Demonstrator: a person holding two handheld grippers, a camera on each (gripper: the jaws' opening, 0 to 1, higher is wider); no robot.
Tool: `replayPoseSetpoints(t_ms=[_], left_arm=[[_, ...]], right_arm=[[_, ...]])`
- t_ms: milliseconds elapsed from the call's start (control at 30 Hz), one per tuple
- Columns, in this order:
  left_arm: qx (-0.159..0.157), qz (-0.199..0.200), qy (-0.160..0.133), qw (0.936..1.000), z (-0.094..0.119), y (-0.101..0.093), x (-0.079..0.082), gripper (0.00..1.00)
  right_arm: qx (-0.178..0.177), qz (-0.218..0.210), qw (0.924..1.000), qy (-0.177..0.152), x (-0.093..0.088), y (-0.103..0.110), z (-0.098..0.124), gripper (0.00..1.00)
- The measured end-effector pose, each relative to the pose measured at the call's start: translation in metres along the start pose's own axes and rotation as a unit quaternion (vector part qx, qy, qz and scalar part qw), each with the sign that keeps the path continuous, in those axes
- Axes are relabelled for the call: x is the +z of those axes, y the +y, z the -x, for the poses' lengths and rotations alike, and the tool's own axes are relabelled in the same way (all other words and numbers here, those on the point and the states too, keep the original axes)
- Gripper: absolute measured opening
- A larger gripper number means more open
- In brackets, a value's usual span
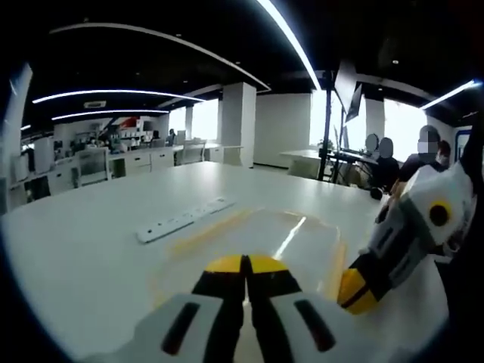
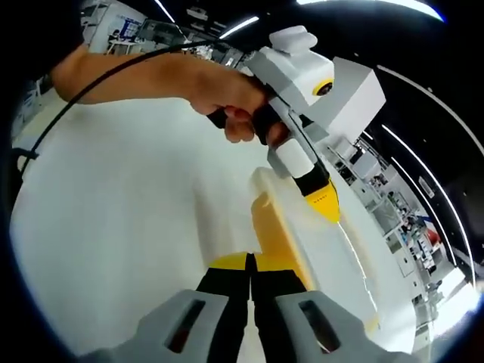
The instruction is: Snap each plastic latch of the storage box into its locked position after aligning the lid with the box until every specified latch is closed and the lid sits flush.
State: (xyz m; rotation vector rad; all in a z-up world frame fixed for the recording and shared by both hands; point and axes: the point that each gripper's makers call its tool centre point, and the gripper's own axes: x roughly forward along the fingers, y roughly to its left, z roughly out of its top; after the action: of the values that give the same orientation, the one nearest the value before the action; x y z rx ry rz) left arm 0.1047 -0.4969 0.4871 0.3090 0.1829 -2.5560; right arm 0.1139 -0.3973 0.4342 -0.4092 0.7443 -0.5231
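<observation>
In the left gripper view the left gripper (image 1: 243,265) had its jaws pressed together, holding nothing, just short of the clear lid (image 1: 283,231) lying on the white table (image 1: 91,249); the right gripper (image 1: 355,291) came in at 4 o'clock, its yellow tip on the lid's edge, and a power strip (image 1: 185,219) lay at 10 o'clock. In the right gripper view the right gripper (image 2: 249,265) was likewise closed and empty at the near end of the storage box (image 2: 318,242), which ran toward 4 o'clock; the left gripper (image 2: 327,203), held by a hand (image 2: 238,106), touched the lid at 1 o'clock.

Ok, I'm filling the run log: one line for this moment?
left gripper shut | right gripper shut | both at translucent plastic storage box's lid | white table

The storage box (image 1: 302,242) is translucent, with its lid (image 2: 333,249) on. It lies flat on the white table. A yellow latch (image 2: 276,234) sits on its side, at 12 o'clock from the right gripper's jaws.
</observation>
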Motion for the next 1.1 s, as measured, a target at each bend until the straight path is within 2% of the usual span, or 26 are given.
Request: replayPoseSetpoints(t_ms=[267, 500, 600, 833, 967, 1100], left_arm=[[0.009, -0.006, 0.002, 0.9999, 0.001, 0.000, -0.001, 0.00], [0.003, -0.011, 0.010, 0.9999, 0.001, -0.002, -0.001, 0.00], [-0.013, -0.007, 0.009, 0.9998, 0.005, -0.006, -0.003, 0.00], [-0.013, -0.011, 0.015, 0.9997, 0.005, -0.009, -0.003, 0.00], [-0.015, -0.011, 0.015, 0.9997, 0.006, -0.010, -0.003, 0.00], [-0.013, -0.012, 0.017, 0.9997, 0.006, -0.011, -0.003, 0.00]], right_arm=[[-0.007, 0.009, 0.9999, 0.011, -0.007, 0.001, -0.005, 0.00], [-0.007, 0.005, 0.9999, 0.012, -0.007, -0.002, -0.004, 0.00], [-0.003, 0.001, 0.9999, 0.013, -0.010, 0.003, -0.007, 0.00], [-0.009, 0.016, 0.9996, 0.019, -0.011, 0.005, -0.008, 0.00], [0.005, 0.003, 0.9996, 0.026, -0.011, 0.005, -0.007, 0.00], [0.004, 0.008, 0.9994, 0.034, -0.014, 0.006, -0.002, 0.00]])
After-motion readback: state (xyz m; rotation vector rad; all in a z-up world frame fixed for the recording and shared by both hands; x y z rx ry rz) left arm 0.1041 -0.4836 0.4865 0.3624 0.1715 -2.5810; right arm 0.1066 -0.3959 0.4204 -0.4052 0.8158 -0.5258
